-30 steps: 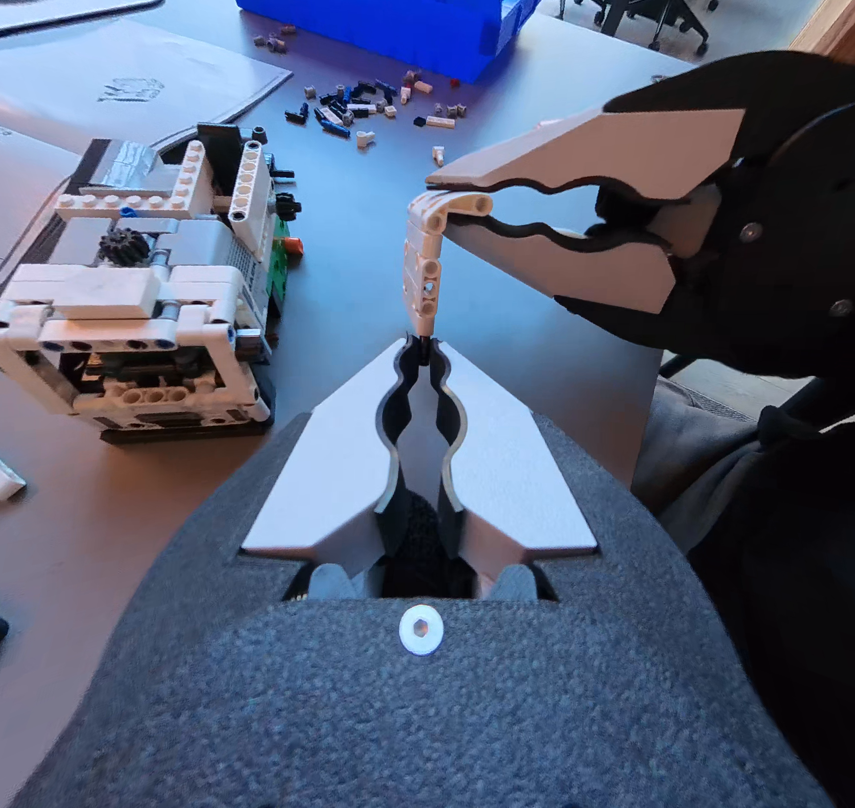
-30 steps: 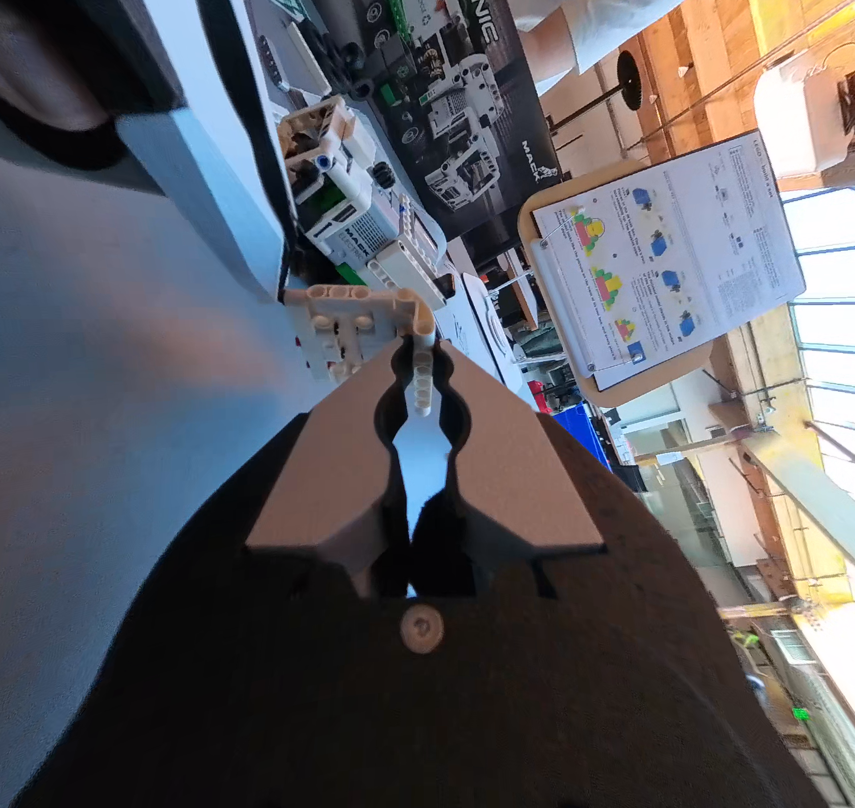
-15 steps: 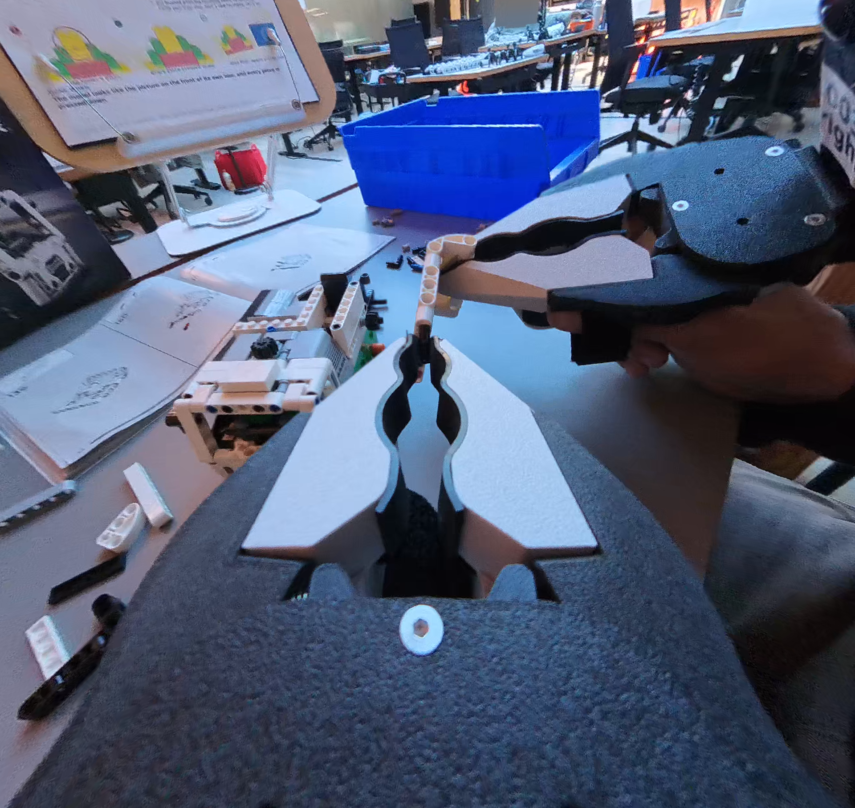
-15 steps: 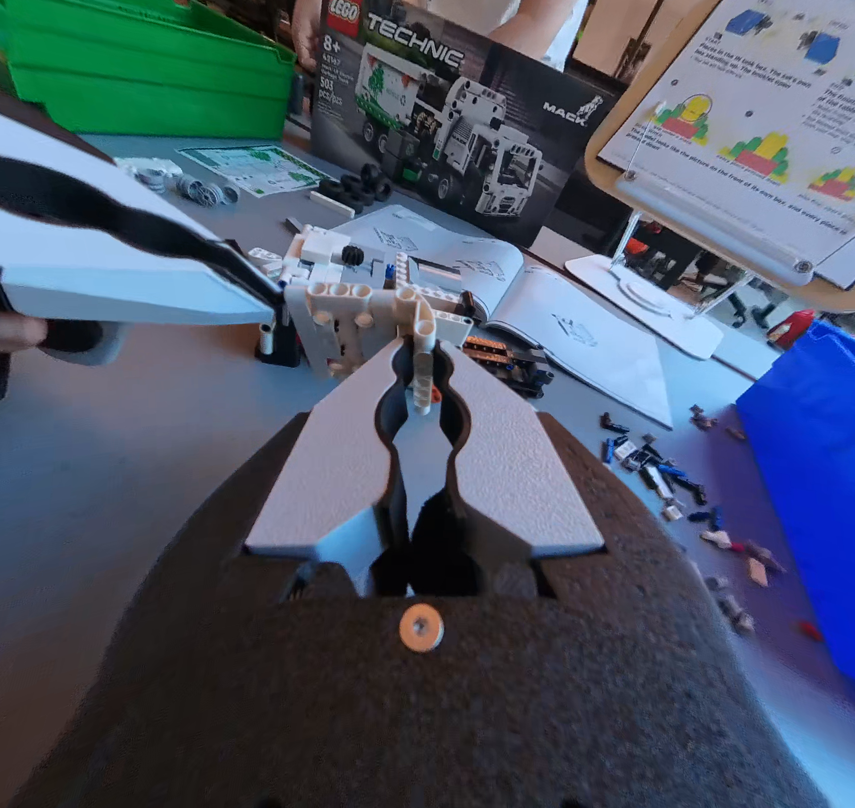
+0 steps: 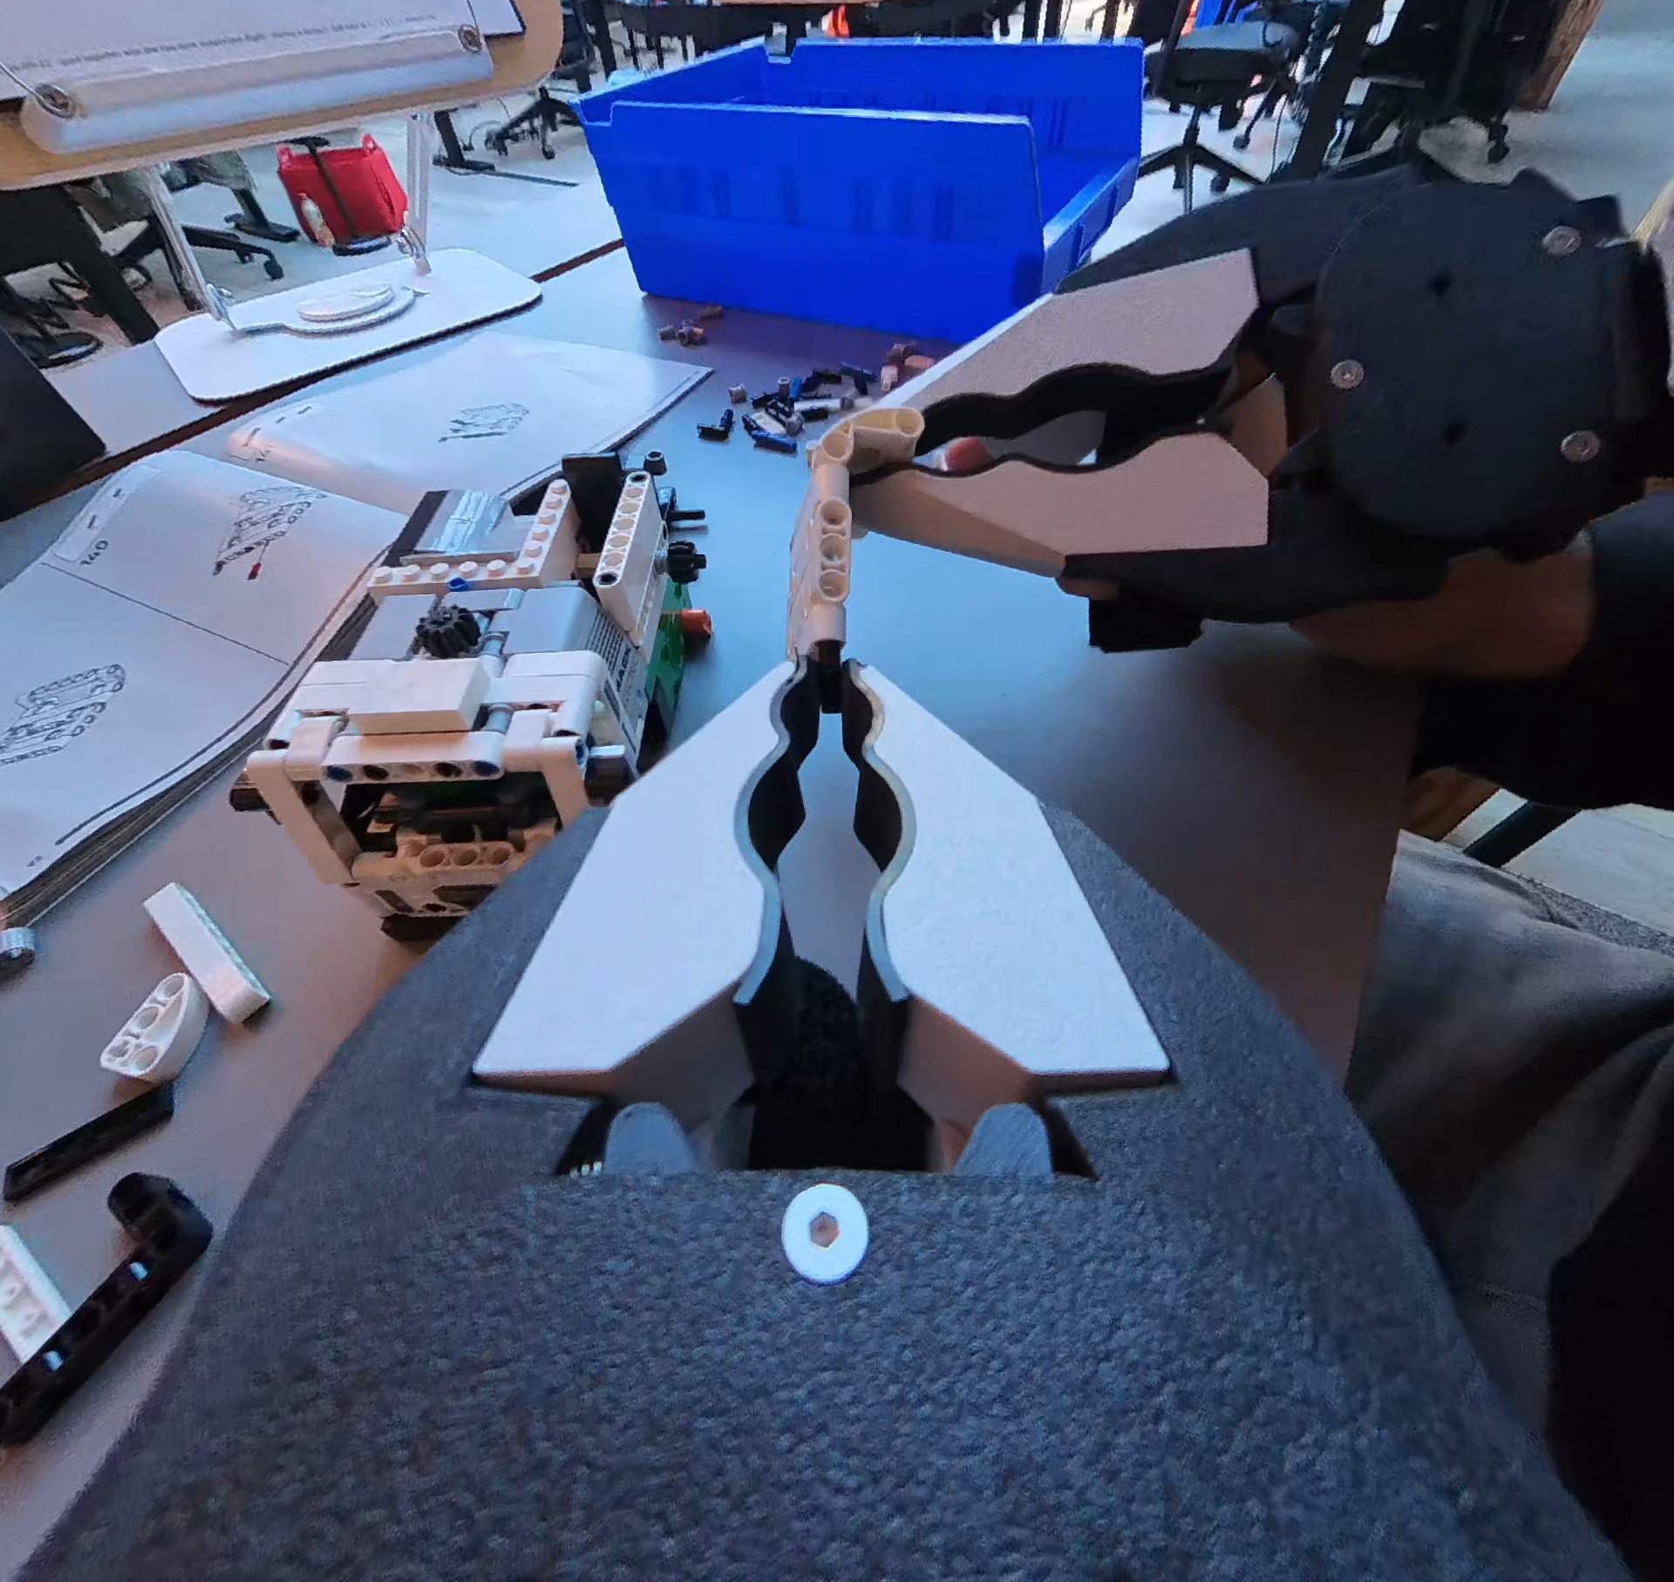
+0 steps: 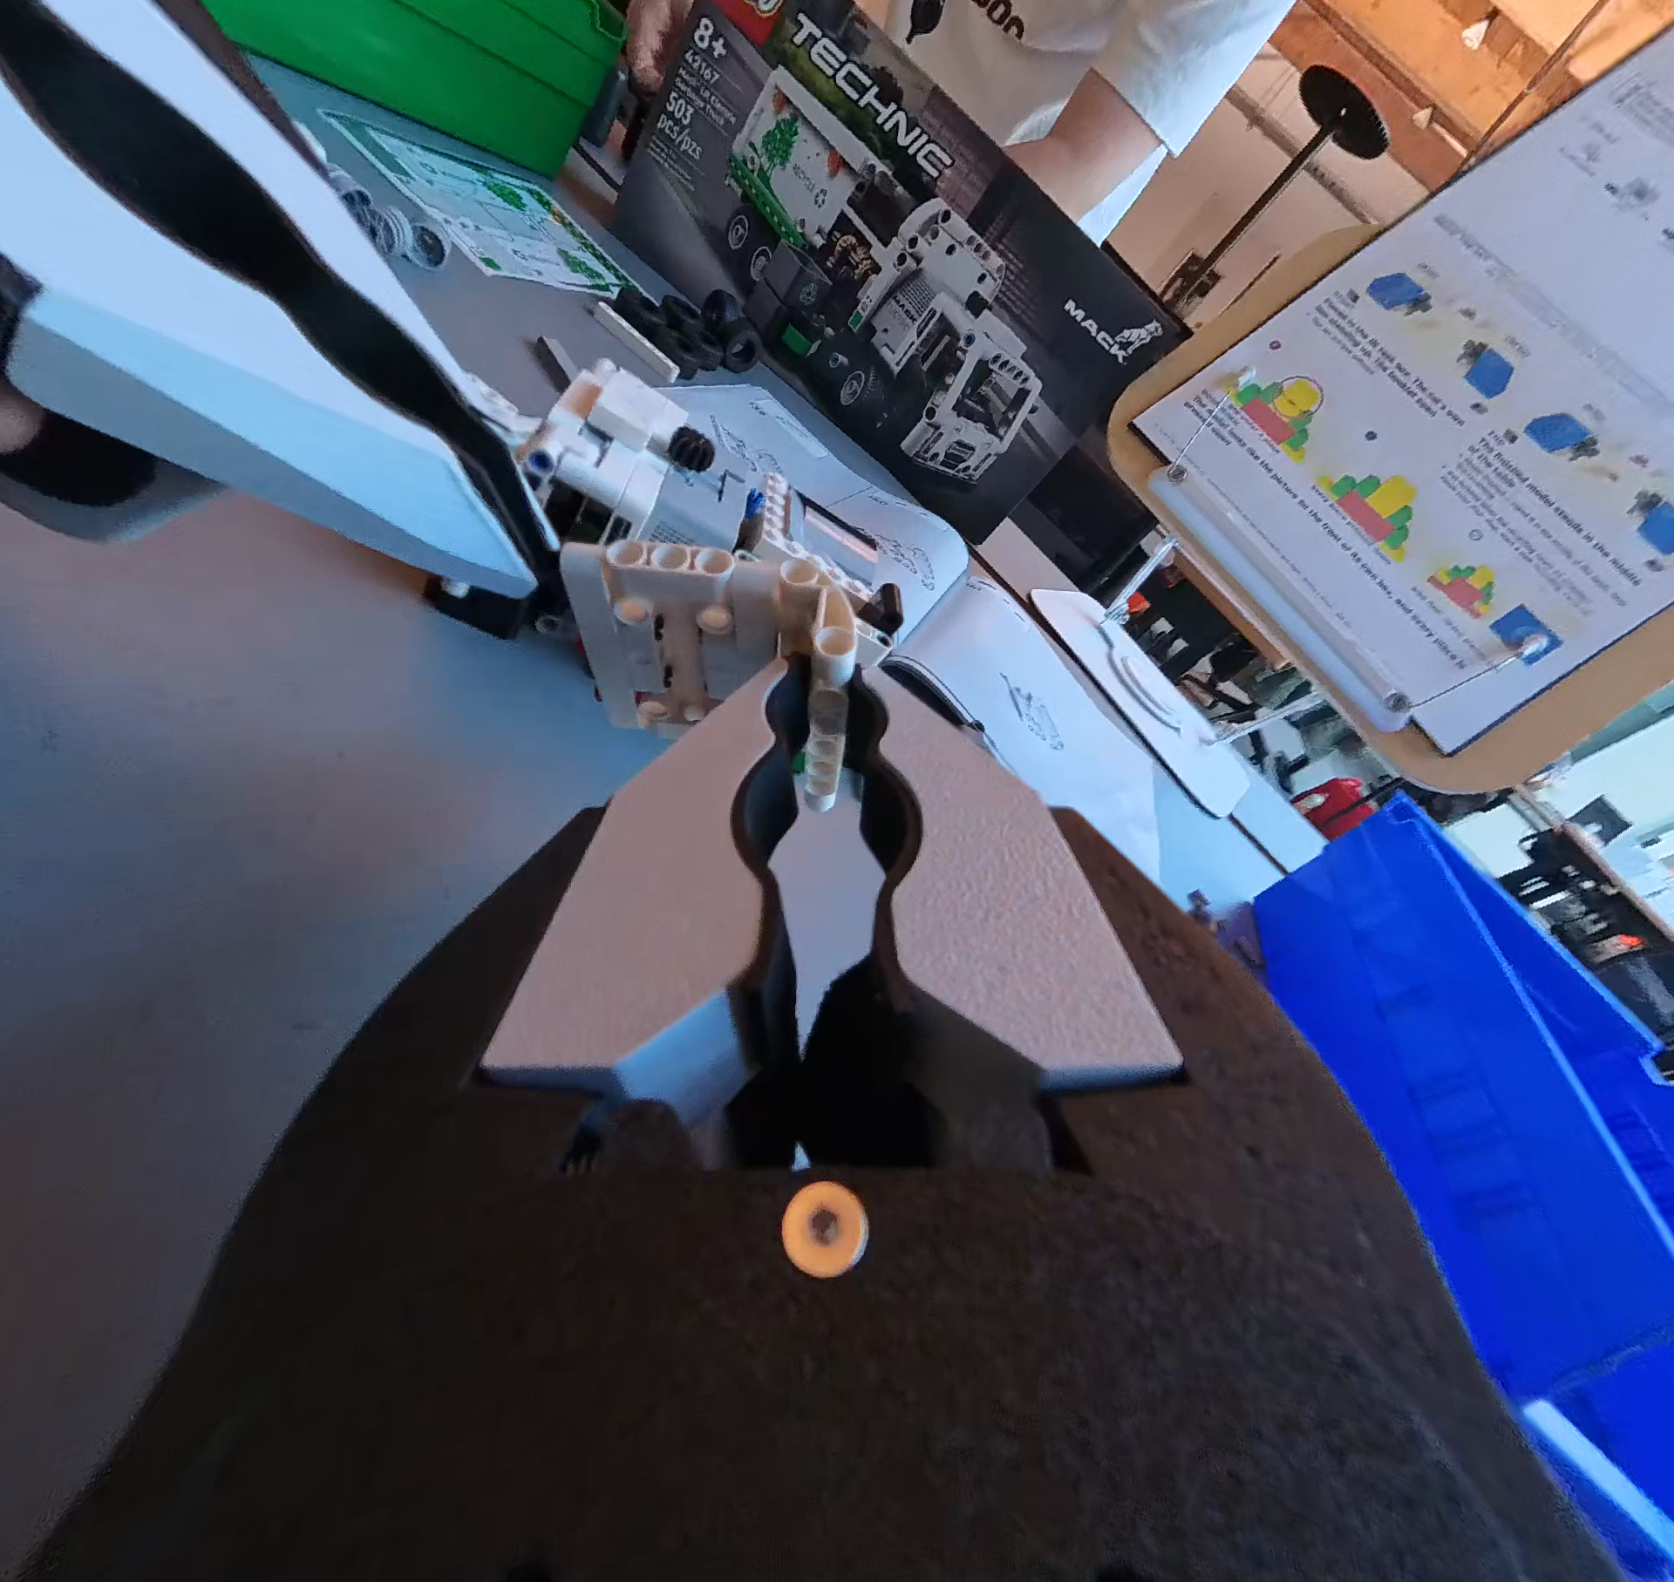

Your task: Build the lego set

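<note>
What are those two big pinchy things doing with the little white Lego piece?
A person is building a Lego truck with a gripper in each hand. The right gripper is shut on a small white panel of holed beams, holding it up in the air. The left gripper pinches a little black peg at the panel's bottom end. The half-built white and grey truck sits on the grey table, not yet joined to that piece.

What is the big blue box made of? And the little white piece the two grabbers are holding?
The blue bin looks like hard moulded plastic: smooth, slightly shiny walls with stiff ribs. The white panel piece, held between the left gripper and right gripper, also looks like plastic: glossy, with neat round pin holes, matching the half-built truck.
</note>
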A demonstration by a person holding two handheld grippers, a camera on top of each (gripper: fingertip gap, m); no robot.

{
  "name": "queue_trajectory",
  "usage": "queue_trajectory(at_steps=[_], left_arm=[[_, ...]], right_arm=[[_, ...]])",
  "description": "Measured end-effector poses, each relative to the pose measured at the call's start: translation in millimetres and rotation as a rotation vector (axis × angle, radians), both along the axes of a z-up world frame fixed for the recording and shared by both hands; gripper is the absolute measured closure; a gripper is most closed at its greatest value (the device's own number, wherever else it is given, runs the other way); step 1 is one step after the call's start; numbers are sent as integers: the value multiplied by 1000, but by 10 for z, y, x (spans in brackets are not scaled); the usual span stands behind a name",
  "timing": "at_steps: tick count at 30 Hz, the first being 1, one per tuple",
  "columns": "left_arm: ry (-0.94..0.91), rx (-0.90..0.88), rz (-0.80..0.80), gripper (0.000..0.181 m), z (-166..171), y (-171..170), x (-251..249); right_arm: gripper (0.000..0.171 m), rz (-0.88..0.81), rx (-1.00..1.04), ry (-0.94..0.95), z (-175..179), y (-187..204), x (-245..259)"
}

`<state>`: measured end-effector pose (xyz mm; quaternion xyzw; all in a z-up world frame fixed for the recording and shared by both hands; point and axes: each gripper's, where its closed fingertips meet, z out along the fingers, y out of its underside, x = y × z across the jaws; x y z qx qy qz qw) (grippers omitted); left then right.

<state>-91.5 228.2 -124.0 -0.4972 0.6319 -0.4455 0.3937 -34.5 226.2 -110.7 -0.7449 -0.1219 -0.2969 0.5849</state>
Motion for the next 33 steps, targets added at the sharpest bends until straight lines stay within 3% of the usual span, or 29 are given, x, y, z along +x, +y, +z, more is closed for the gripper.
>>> queue_trajectory(at_steps=[7, 15, 21, 33], left_arm=[[53, 23, -25, 178, -84, -6, -21], [60, 36, -26, 179, -99, -9, -27], [-7, 44, 17, 179, -6, 17, -13], [-43, 86, 15, 175, 25, -26, 10]], right_arm=[[164, 18, -38, -130, -46, -6, -26], [164, 16, -56, -103, -82, -2, -31], [164, 49, -60, 157, -134, 24, -54], [164, 50, -38, 201, -106, 26, -7]])
